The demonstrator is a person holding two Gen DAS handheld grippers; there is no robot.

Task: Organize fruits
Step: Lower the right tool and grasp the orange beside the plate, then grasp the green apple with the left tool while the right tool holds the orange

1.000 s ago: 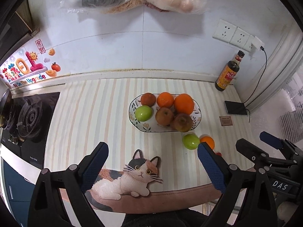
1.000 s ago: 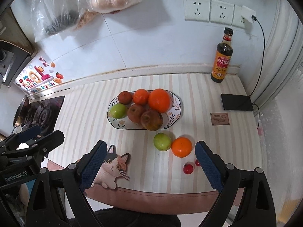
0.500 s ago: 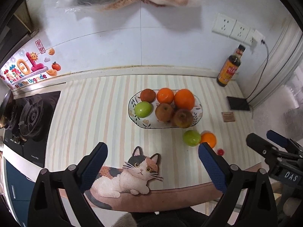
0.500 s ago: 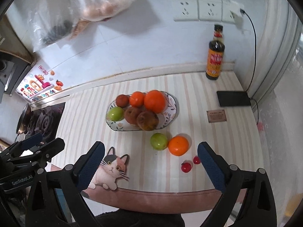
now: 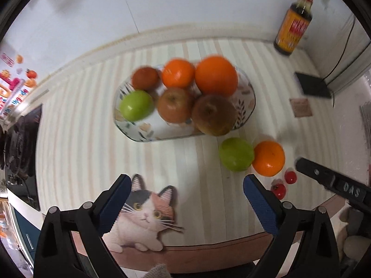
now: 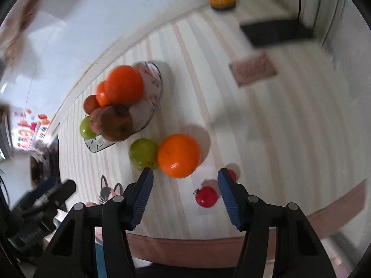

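Observation:
A patterned oval plate (image 5: 248, 97) on the striped mat holds several fruits: oranges, brown apples and a green apple (image 5: 136, 105). Loose on the mat in front of it lie a green apple (image 5: 236, 154), an orange (image 5: 269, 158) and two small red fruits (image 5: 279, 190). In the right wrist view the loose orange (image 6: 179, 155) and green apple (image 6: 143, 153) lie just beyond my right gripper (image 6: 184, 178), which is open and empty; one red fruit (image 6: 206, 196) lies between its fingers. My left gripper (image 5: 186, 183) is open and empty above the mat's front.
A sauce bottle (image 5: 294, 30) stands at the back right by the wall. A black phone (image 5: 313, 87) on a cable and a small card (image 5: 300, 107) lie right of the plate. A stove (image 5: 20, 143) is at the left. A cat picture (image 5: 143, 215) marks the mat's front edge.
Both grippers have moved forward and down toward the fruit. The right one has closed in on the loose orange and apple, and its jaws have narrowed but stay open.

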